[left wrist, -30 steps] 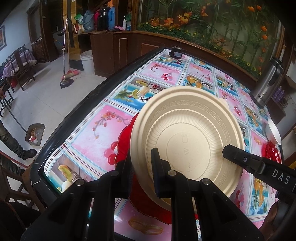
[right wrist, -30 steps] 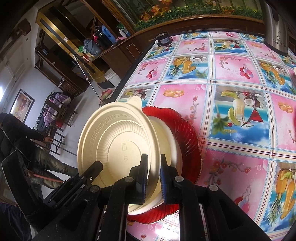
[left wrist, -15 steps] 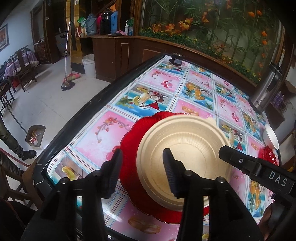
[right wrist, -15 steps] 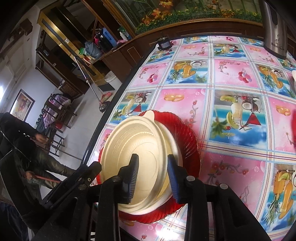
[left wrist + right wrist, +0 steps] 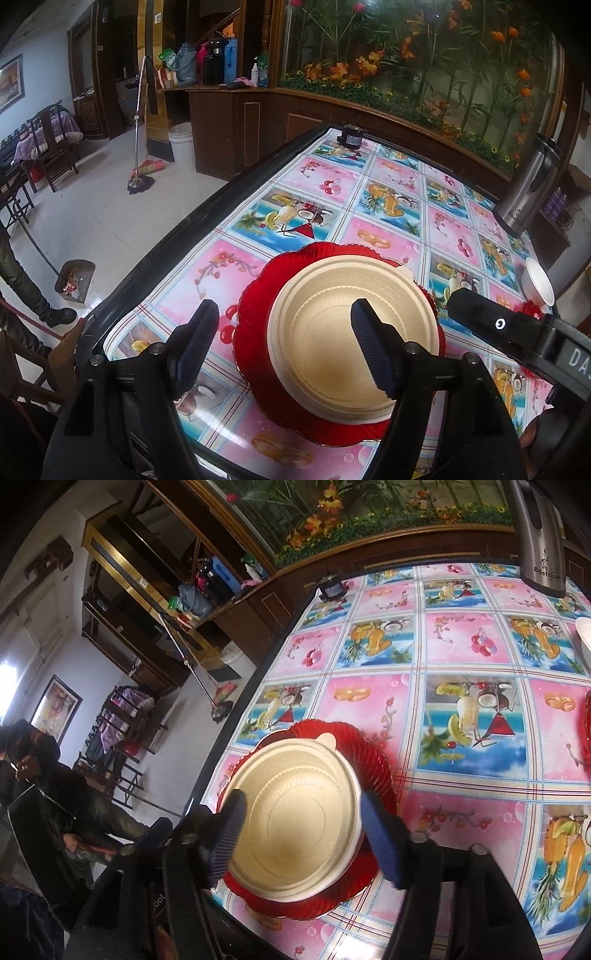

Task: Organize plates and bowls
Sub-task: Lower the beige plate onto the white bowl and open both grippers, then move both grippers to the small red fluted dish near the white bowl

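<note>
A: Left wrist view first: the left gripper (image 5: 282, 345) has its fingers spread wide, holding nothing. Past the left finger (image 5: 194, 345) lies the patterned tablecloth (image 5: 384, 201) and the table's dark edge (image 5: 162, 254).

B: And between the fingers?

A: Straight ahead, a beige disposable bowl (image 5: 351, 332) sits upright on a red scalloped plate (image 5: 255, 325). The right finger (image 5: 373, 350) overlaps the bowl's inside in the picture; whether it touches, I cannot tell. To the right, the right gripper's black body (image 5: 517, 339) reaches in, and beyond it stand a white bowl (image 5: 539, 280) and a steel kettle (image 5: 528, 192).

B: Right wrist view?

A: The right gripper (image 5: 299, 834) is parted too, gripping nothing, its fingers on either side of the beige bowl (image 5: 295, 819). The bowl rests on the red plate (image 5: 373, 760) near the table's edge. Far ahead to the right stands the kettle (image 5: 539, 542).
</note>
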